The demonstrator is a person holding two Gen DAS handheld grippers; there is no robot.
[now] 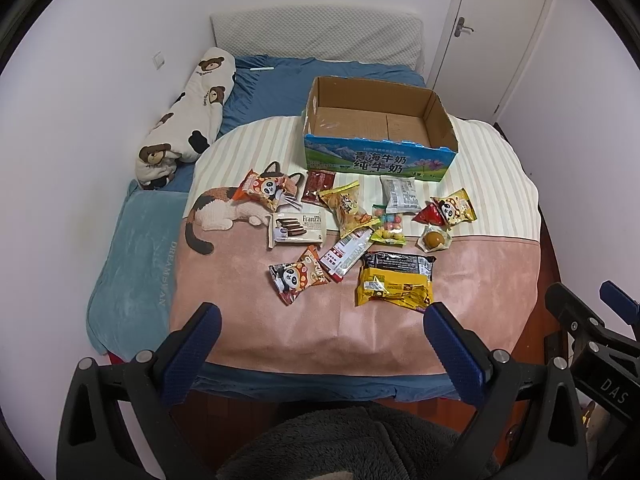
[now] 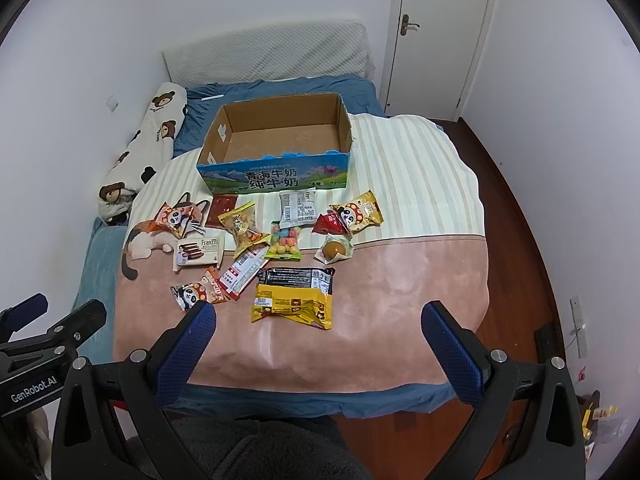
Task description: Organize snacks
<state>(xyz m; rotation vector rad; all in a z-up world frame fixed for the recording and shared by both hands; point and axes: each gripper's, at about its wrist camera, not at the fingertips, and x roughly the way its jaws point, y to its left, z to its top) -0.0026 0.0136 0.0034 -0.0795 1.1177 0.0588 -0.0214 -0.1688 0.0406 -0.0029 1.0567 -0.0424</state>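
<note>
The left gripper (image 1: 322,318) is wide open and holds nothing. The right gripper (image 2: 319,316) is wide open and empty too. Both hang low in the frame, apart from the snacks (image 1: 352,220). The snacks lie in a pile mid-frame on the blanket (image 1: 256,320). The box (image 1: 378,124) above them has nothing inside, so no snack is put away yet. The bed (image 1: 280,80) fills the room, with a door (image 1: 496,20) at upper right.

plain white walls (image 2: 80,40) all round | white door (image 2: 440,32) with a metal handle, upper right of frame | bed (image 1: 280,80) fills the middle, blue sheet, grey quilted headboard (image 1: 316,36) up top | bear-print pillow (image 1: 188,116) on the left edge | dark reddish wood floor (image 2: 532,220) down the right | soft even light
</note>
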